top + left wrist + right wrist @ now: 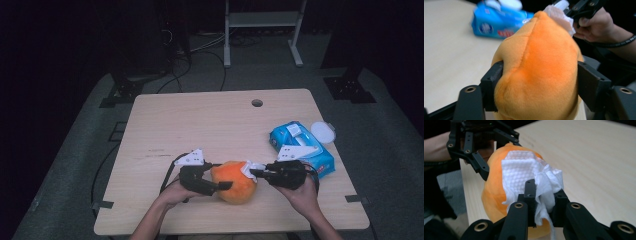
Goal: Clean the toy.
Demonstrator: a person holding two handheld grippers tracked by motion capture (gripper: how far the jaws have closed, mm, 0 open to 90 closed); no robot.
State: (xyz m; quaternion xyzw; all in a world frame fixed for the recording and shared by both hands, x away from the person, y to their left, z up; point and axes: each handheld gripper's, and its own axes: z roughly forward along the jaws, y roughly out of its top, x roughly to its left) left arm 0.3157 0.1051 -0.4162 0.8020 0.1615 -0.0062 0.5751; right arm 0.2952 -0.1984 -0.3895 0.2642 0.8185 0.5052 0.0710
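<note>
Orange plush toy (234, 181): lower centre of the high view, resting on the worktop (210, 125) between both claws.
Left claw (220, 186): half open, jaws pressed into the plush's sides, steadying it.
Right claw (543, 202): nearly closed, pinching a white wet wipe (524, 173) laid against the plush's upper side.
Wet-wipe pack (302, 146): blue, right of centre, apart from the plush.
Step in hand: wiping the plush, judged.
Next move: drag the wipe across the fabric while the left grip holds firm.
</note>
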